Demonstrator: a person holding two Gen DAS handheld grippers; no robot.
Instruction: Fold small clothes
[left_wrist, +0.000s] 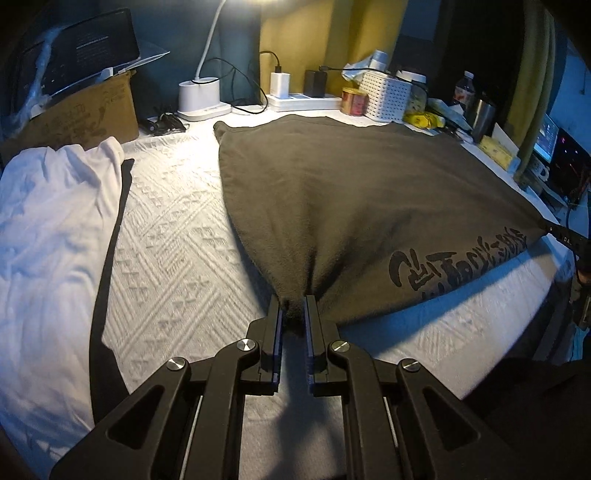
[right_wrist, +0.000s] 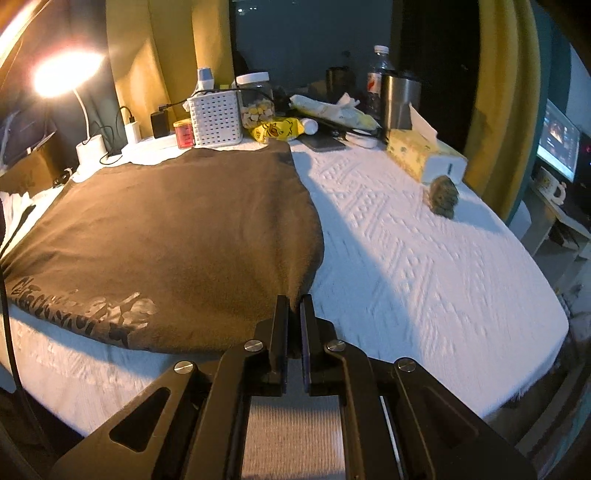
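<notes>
Nearest the lens in the left wrist view, my left hand-held gripper (left_wrist: 293, 308) sits bottom centre, its black jaws clamped on a bunched near corner of the olive-brown garment (left_wrist: 354, 192). In the right wrist view, my right hand-held gripper (right_wrist: 294, 308) is likewise pinched on the opposite near corner of the same garment (right_wrist: 166, 229).

The garment lies spread across the white quilted cover (right_wrist: 406, 240) of the surface, filling the centre of the left view and the left half of the right view. A dark printed graphic (left_wrist: 458, 260) runs along its near hem. The far edge ends just short of a white perforated basket (right_wrist: 216, 118).

Handling, as I judge it: the cloth is soft, light and fleecy-matte, with no stiffness, so it will drape and sag between the two grips. It is not fragile. The pinched fabric fans into radiating creases from each grip. Corner holds suit a fold; I would keep both grips even to stop the hem skewing.

A white garment (left_wrist: 51, 221) lies crumpled at left of the left view, well apart.
</notes>
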